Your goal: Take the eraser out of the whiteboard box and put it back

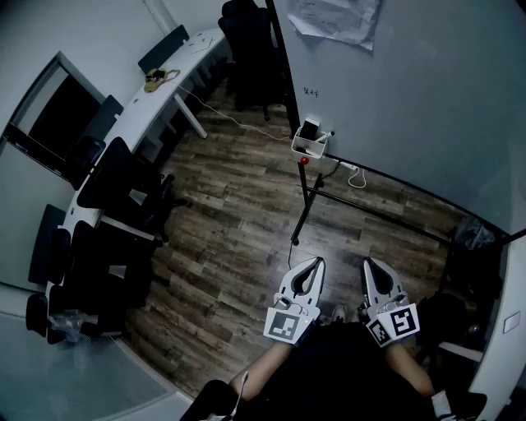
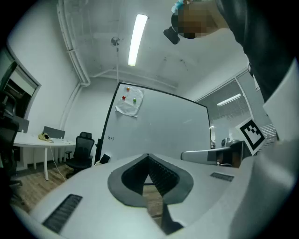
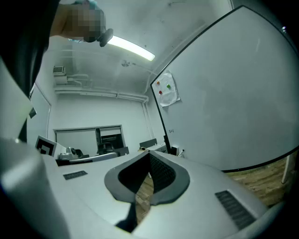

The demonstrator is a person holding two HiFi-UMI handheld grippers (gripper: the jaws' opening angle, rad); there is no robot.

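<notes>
Along the left wall we see a long white desk (image 1: 177,78) with a row of black office chairs (image 1: 123,193) beside it, and a pale cable (image 1: 238,122) trailing over the wood floor (image 1: 230,238). The whiteboard (image 1: 411,99) stands on the right with a crumpled sheet of paper (image 1: 337,20) stuck near its top. Its dark stand leg (image 1: 306,205) runs across the floor from under the board's corner toward us, with bare planks on either side.

The box (image 1: 310,148) is small and white and hangs at the board's lower corner, with a small red knob (image 1: 304,161) just below it. The eraser (image 1: 308,129) shows as a dark block standing up out of the box; it is too small to tell more.

Our left hand-held gripper (image 1: 315,263) and right hand-held gripper (image 1: 369,263) are held side by side, well apart from the box. Each has its jaws together, tips meeting on nothing.
</notes>
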